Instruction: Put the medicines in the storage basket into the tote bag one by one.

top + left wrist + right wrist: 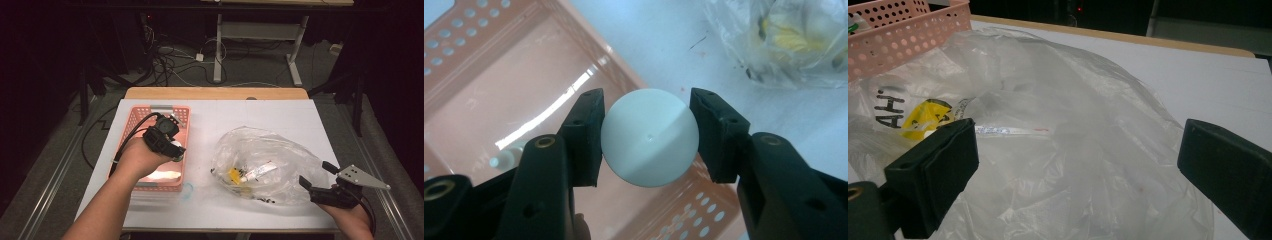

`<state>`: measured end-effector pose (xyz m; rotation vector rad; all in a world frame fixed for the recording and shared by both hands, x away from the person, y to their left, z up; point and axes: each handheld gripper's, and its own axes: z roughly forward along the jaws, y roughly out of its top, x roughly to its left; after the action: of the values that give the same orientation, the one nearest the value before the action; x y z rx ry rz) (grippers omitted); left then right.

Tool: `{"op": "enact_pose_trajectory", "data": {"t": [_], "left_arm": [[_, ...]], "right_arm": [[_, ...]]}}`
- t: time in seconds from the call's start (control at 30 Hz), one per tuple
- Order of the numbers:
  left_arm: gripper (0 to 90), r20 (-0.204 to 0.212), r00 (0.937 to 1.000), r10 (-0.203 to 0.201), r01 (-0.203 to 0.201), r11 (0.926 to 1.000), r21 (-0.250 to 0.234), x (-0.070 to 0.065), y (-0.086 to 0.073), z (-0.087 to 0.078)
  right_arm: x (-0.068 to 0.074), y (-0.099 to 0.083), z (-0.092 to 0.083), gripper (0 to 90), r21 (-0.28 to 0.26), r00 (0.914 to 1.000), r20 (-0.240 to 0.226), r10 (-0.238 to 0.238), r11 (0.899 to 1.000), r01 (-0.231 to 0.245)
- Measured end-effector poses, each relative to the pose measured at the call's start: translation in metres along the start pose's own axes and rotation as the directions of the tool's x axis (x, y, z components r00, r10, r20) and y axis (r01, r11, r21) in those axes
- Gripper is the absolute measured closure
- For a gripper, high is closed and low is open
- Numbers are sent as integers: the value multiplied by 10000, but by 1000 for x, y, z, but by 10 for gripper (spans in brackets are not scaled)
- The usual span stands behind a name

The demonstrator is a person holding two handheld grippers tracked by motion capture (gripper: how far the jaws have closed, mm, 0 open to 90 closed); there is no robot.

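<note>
A white round ball [650, 136] sits between the pads of my left gripper [646, 137], which is shut on it and points down over the pink basket [499, 85]. From above, that left gripper [176, 154] hangs over the basket's right side [186, 120]. A clear plastic bag [260, 162] with yellow and white items inside lies on the white table to the right. My right gripper [317, 175] rests at the bag's right end, its jaws wide apart. In its own view the right gripper [1075, 165] frames the bag [1048, 150] without pinching it.
A small white item [506, 159] lies on the basket floor. A clear ring-shaped object [188, 190] sits on the table [260, 115] just in front of the basket. Table legs and cables stand beyond the far edge.
</note>
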<state>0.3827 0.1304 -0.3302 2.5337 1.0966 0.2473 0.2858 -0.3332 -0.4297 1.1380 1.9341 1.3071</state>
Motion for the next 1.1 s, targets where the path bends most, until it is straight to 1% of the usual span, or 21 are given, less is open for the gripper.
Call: {"op": "enact_pose_trajectory", "data": {"t": [0.07,0.2,0.37,0.53,0.77,0.9,1.03,1.1], "left_arm": [[491,44,10000,23,-23,10000,-31,-2,4,0],[491,166,9996,211,-209,9997,-108,-9,12,1],[491,291,9981,538,-533,9984,-170,-23,22,6],[491,539,9947,880,-865,9958,-299,-39,34,13],[491,949,9861,1362,-1323,9902,-456,-63,54,21],[491,1071,9790,1736,-1688,9843,-519,-76,63,26],[491,1184,9727,1995,-1933,9792,-624,-88,71,31],[491,1248,9680,2179,-2105,9751,-704,-95,74,31]], "right_arm": [[0,0,0,35,4,10000,3,-3,10000,3],[0,0,0,36,-9,10000,-6,-10,10000,10],[0,0,0,36,-8,10000,-4,6,10000,-6],[0,0,-1,36,-36,10000,-23,8,10000,-8],[-1,0,-1,35,-32,10000,-11,75,10000,-75],[-1,0,-1,36,-32,10000,-18,47,10000,-47],[-1,0,-1,36,-43,10000,-36,58,10000,-58],[-1,0,-1,36,-52,10000,-25,48,10000,-48]]}}
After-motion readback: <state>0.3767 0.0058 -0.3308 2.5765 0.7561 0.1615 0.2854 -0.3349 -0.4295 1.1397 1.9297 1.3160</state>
